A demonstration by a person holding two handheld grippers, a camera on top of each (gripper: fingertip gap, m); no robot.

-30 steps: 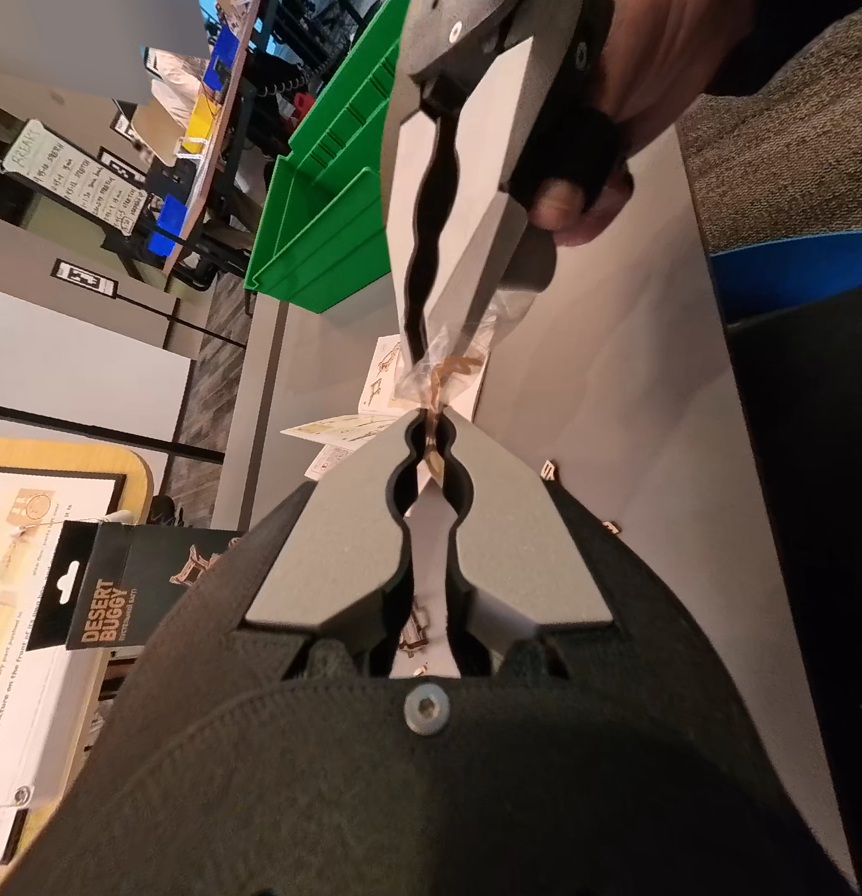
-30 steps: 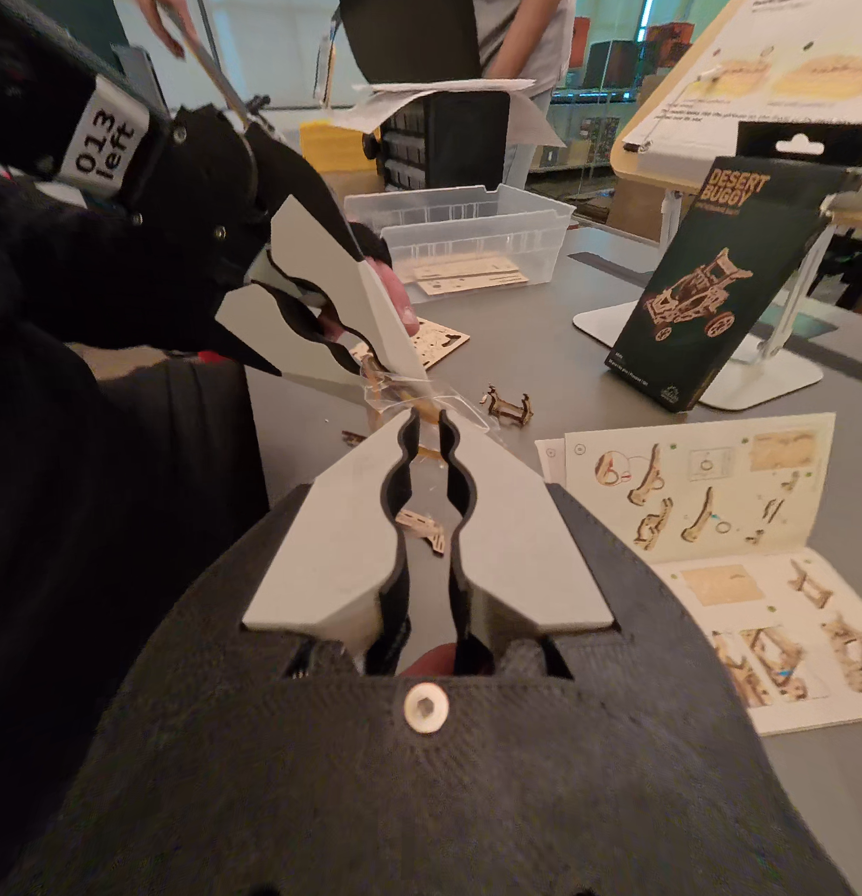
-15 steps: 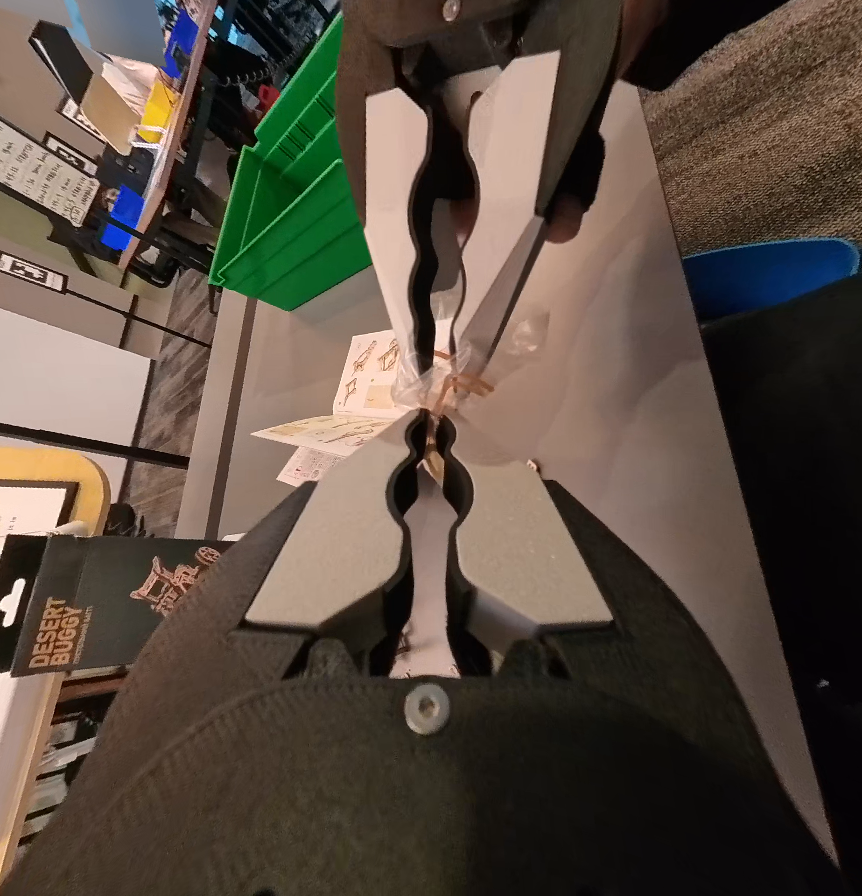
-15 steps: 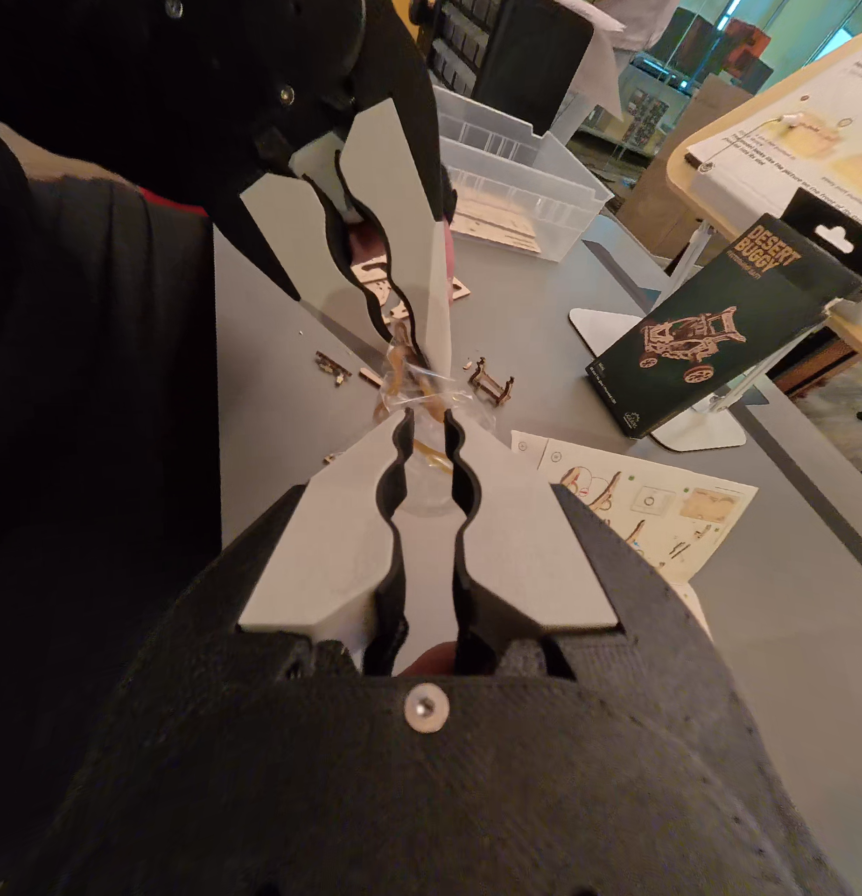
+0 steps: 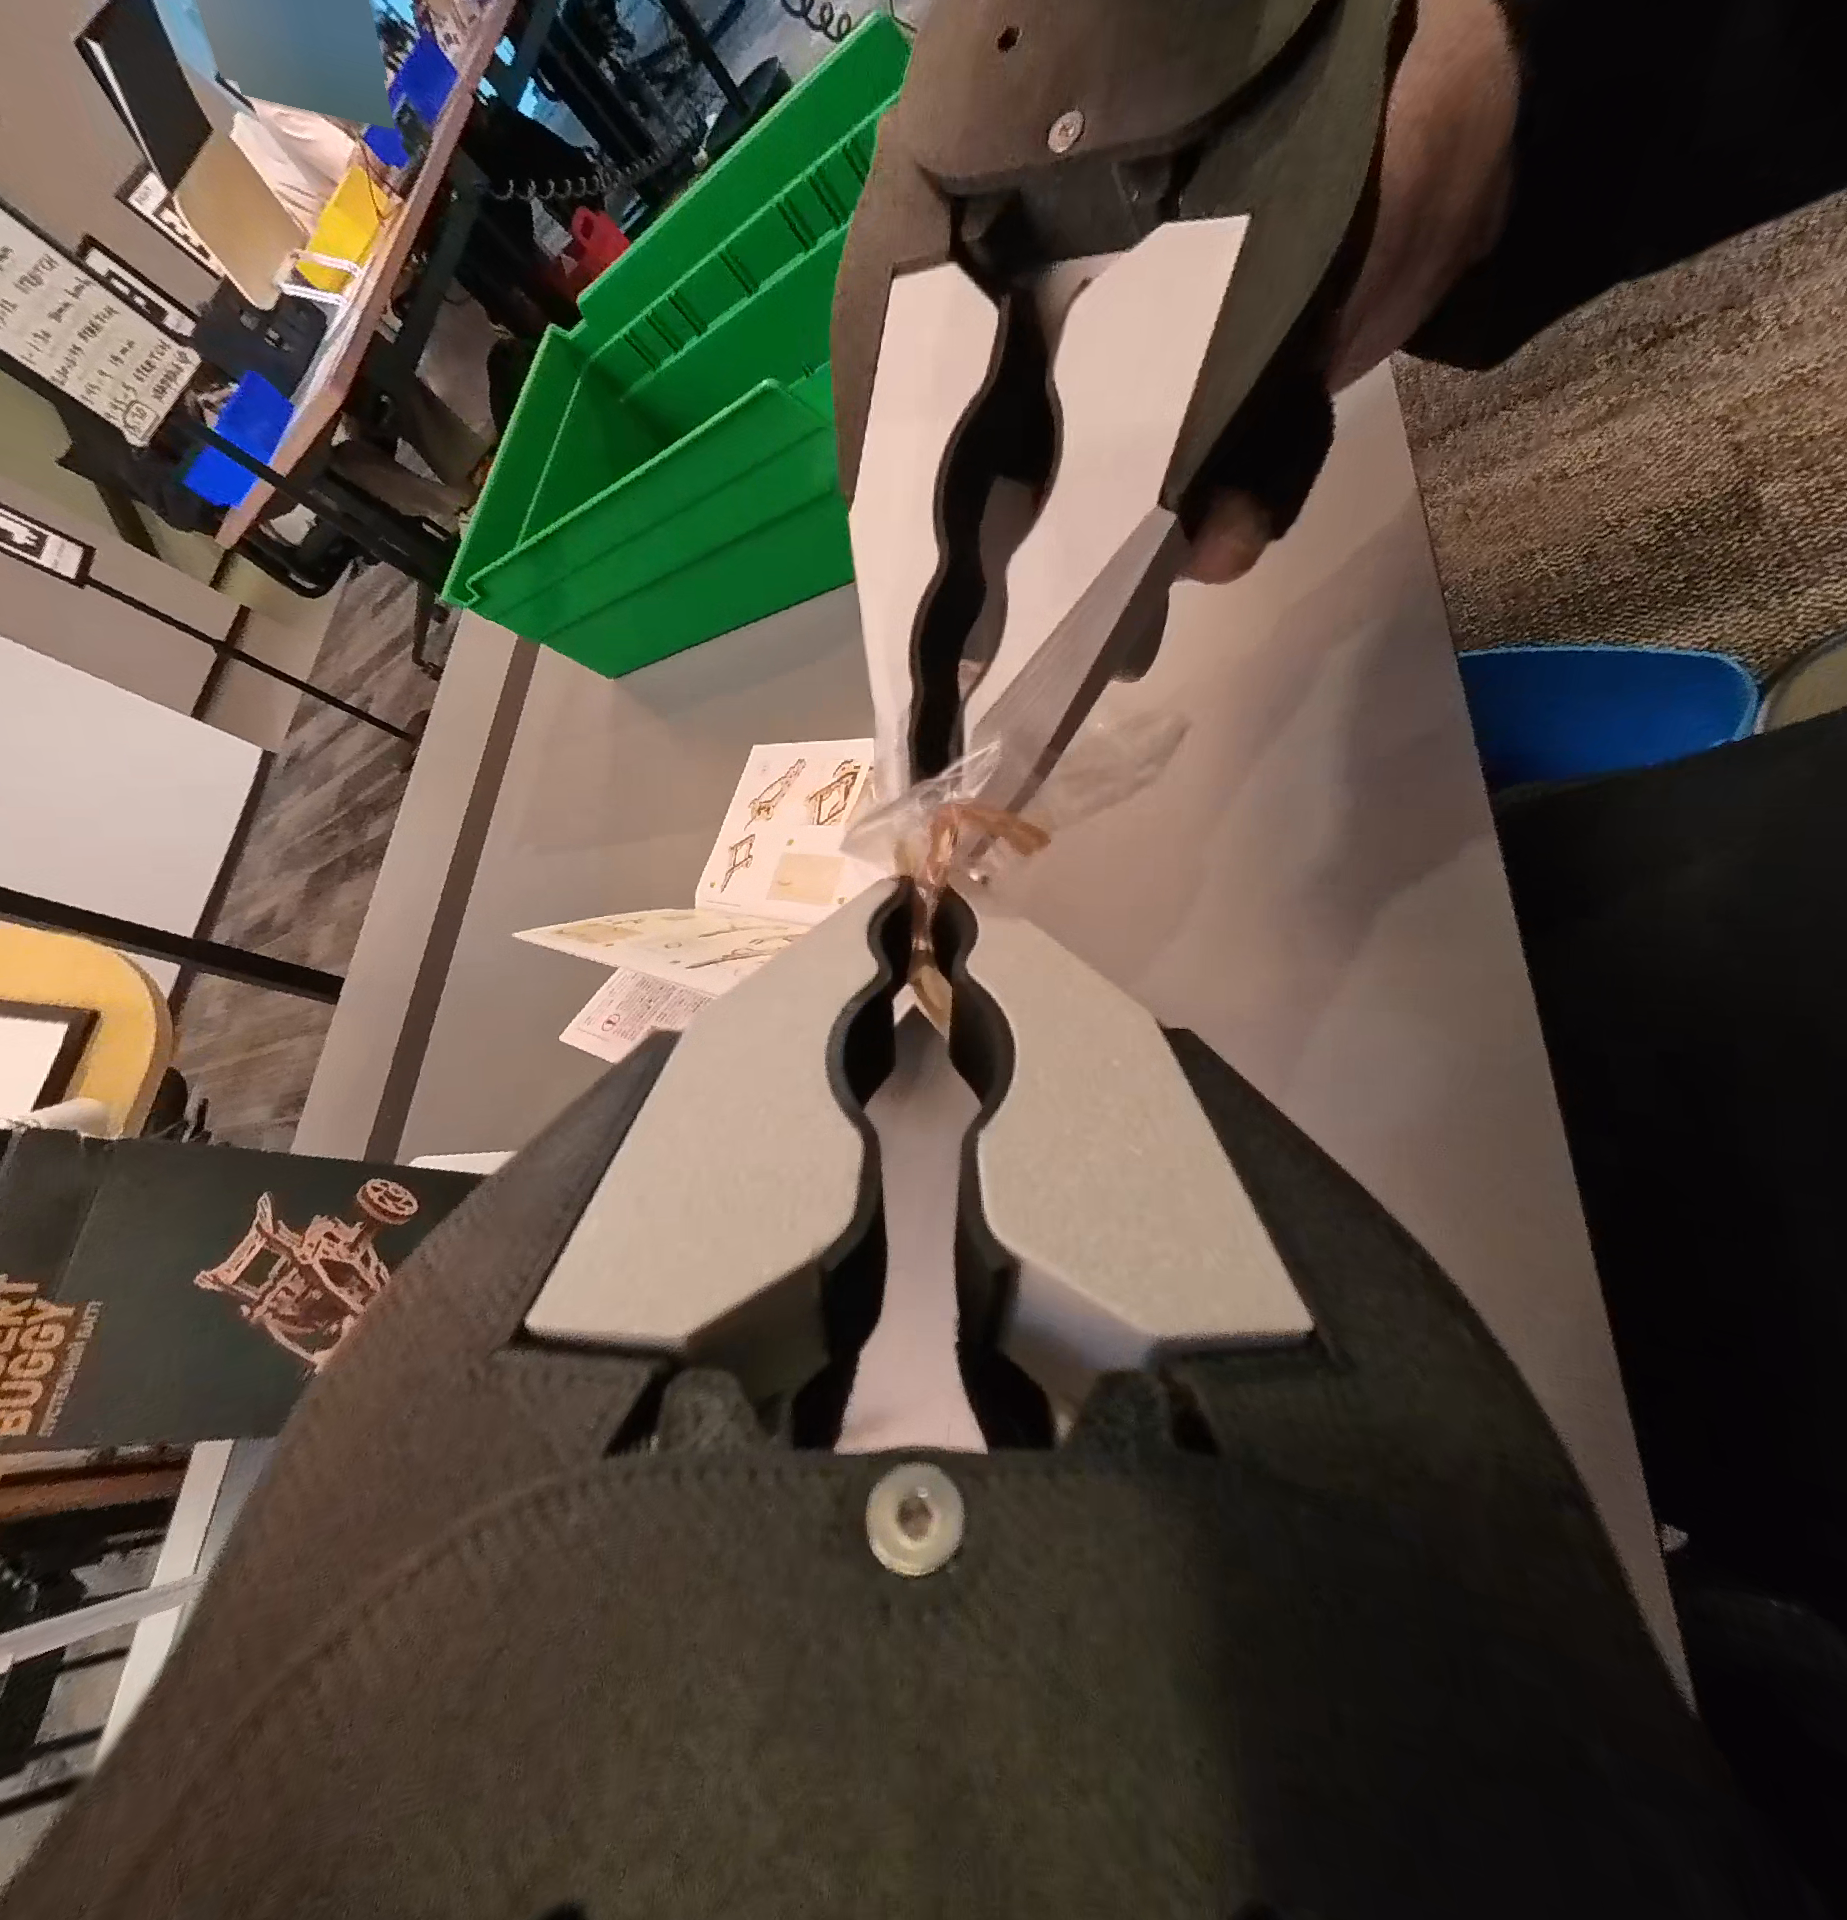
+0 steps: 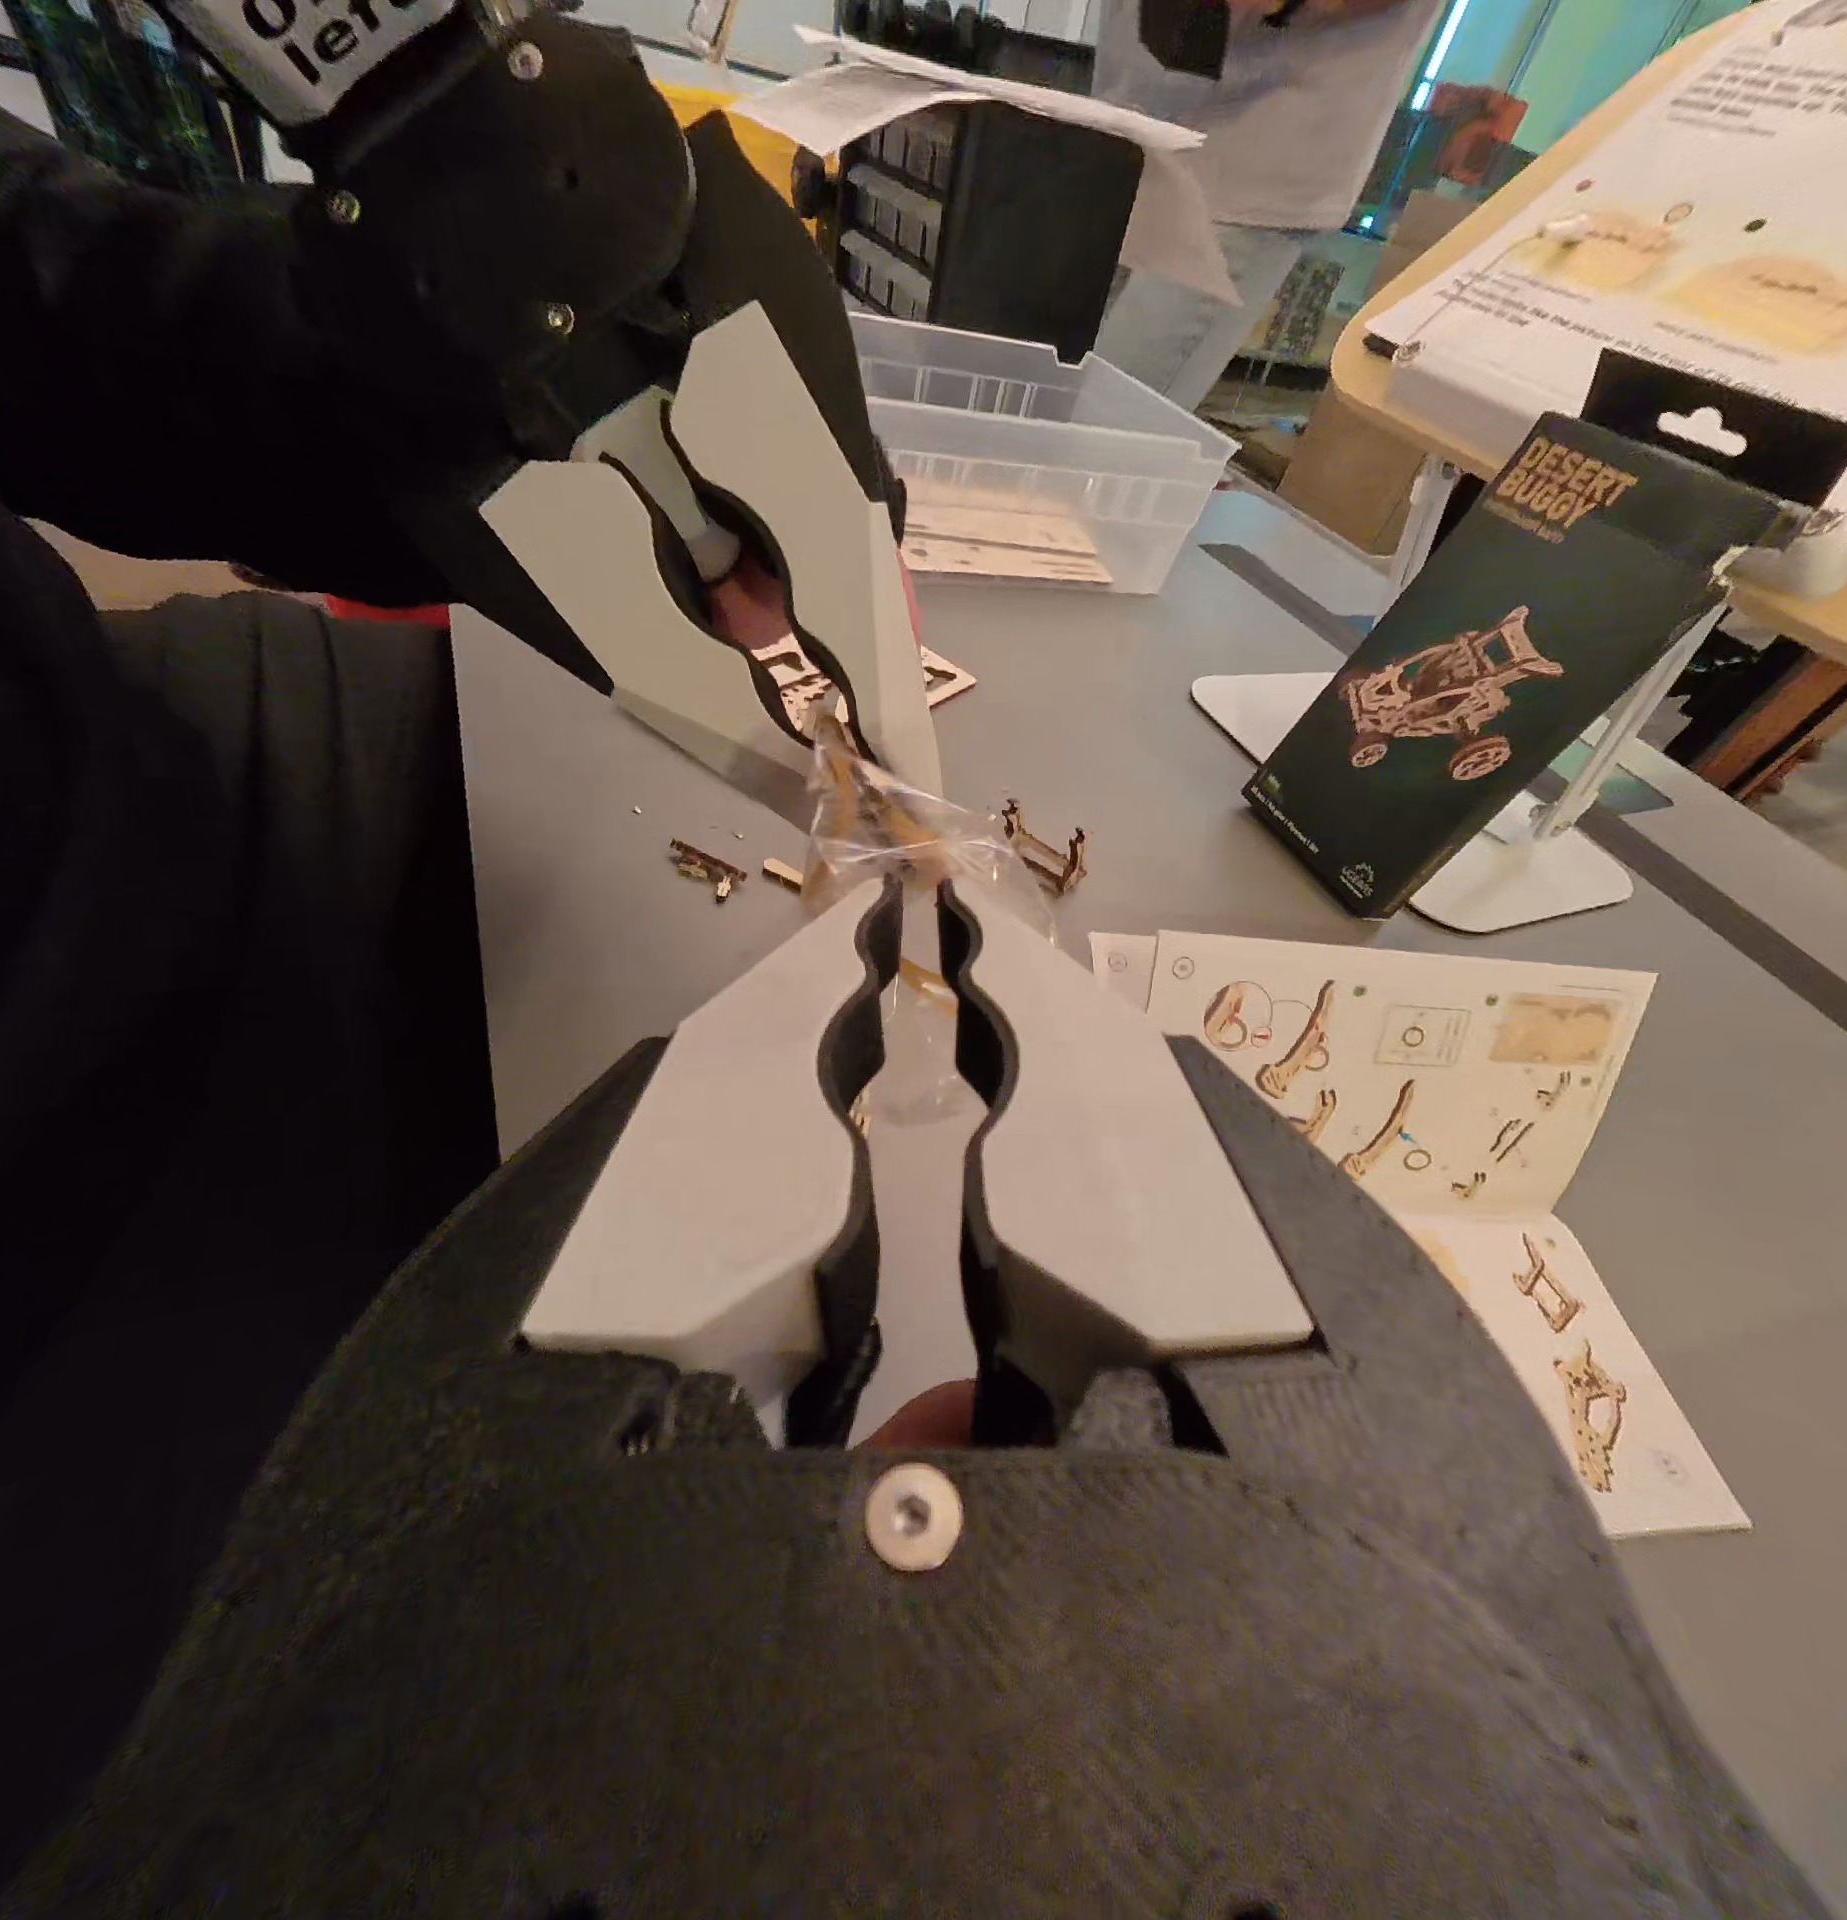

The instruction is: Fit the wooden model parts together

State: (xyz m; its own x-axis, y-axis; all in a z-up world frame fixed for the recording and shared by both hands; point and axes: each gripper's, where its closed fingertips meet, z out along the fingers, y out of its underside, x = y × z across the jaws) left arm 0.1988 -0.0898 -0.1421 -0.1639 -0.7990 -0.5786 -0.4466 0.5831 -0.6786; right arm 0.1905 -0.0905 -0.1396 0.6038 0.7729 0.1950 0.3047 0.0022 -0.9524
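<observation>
Right now I am holding a small clear bag (image 6: 877,831) up over the grey table (image 6: 1158,727) with both tools; inside the bag are thin tan wooden pieces (image 5: 986,831); my left gripper (image 5: 921,904) has its fingers shut tight on one end of the bag, and my right gripper (image 6: 914,899) pinches the other end, with a thin slit between its tips; past them a see-through tub (image 6: 1044,468) sits on the table with flat wooden sheets (image 6: 1002,540) in it; green bins (image 5: 670,457) are stacked at the far edge, and I cannot tell what is in them; a little wooden frame (image 6: 1049,857), loose wooden bits (image 6: 711,868) and a paper guide (image 6: 1418,1091) lie on the table.
</observation>
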